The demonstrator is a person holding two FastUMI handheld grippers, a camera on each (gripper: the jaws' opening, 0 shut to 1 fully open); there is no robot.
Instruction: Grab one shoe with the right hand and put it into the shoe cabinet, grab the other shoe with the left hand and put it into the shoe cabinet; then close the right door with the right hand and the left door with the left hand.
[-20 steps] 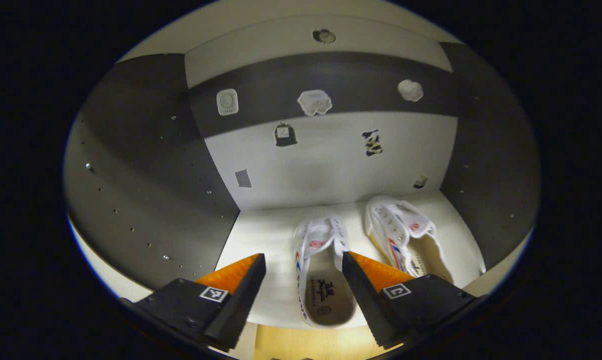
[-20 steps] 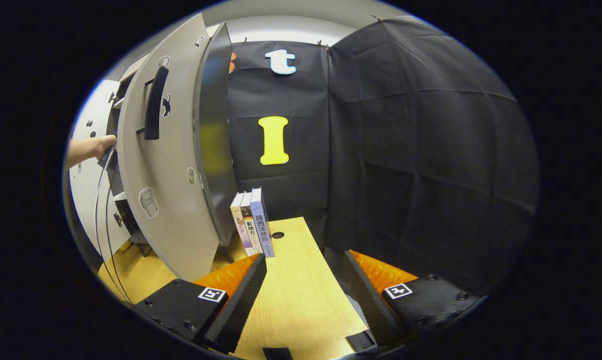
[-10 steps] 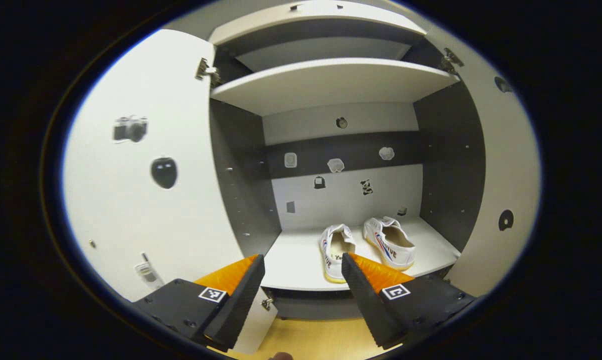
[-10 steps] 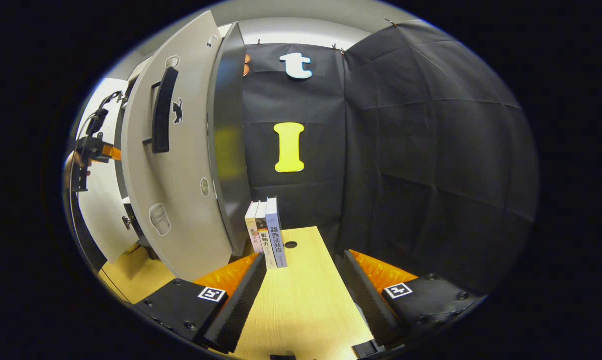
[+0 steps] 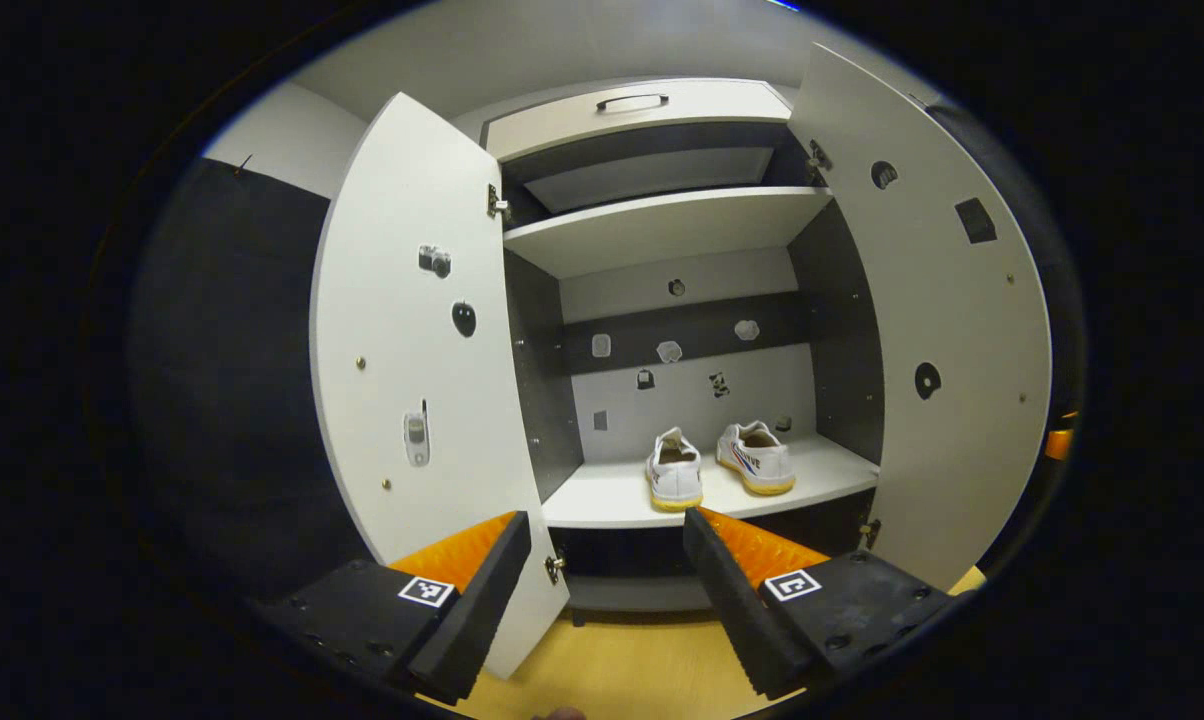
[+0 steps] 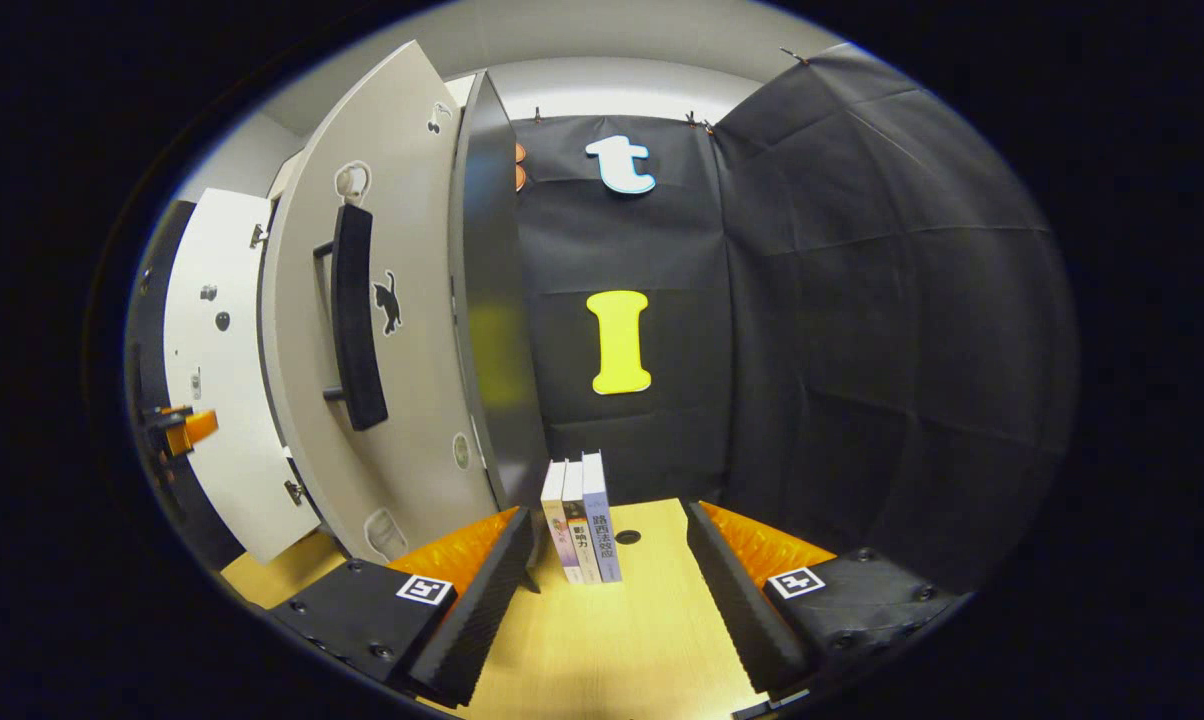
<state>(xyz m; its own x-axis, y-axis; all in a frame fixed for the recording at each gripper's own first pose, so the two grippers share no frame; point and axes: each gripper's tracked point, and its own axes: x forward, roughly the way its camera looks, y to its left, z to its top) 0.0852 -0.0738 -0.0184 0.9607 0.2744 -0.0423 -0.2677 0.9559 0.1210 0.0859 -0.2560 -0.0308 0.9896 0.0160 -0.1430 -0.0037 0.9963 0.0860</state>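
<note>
Left gripper (image 5: pixel 602 535): fingers spread wide, nothing between them, hanging in front of the open shoe cabinet (image 5: pixel 662 220). Both white shoes sit on the lower shelf (image 5: pixel 612 495), heels toward the camera: left shoe (image 5: pixel 674 470) near the shelf's front edge, right shoe (image 5: pixel 755 457) just beside it, slightly further in and angled. They are close together; cannot tell if they touch.

Both doors stand wide open. Left door (image 5: pixel 412 360) swings out on the left, small stickers on its inner face; right door (image 5: pixel 932 330) swings out on the right, also with stickers. Upper shelf (image 5: pixel 662 225) is bare. A closed drawer front with a handle (image 5: pixel 632 100) sits at the top.

Right gripper (image 6: pixel 607 545): fingers also wide apart, holding nothing, over the wooden surface (image 6: pixel 642 640). Three upright books (image 6: pixel 582 520) stand on that surface just ahead, between the fingers in the picture. The right door's outer face (image 6: pixel 402 350) is to the left, edge-on, with its black bar handle (image 6: pixel 354 320) and a cat sticker (image 6: pixel 389 300). Left gripper is visible at the far left edge (image 6: pixel 187 425).
</note>
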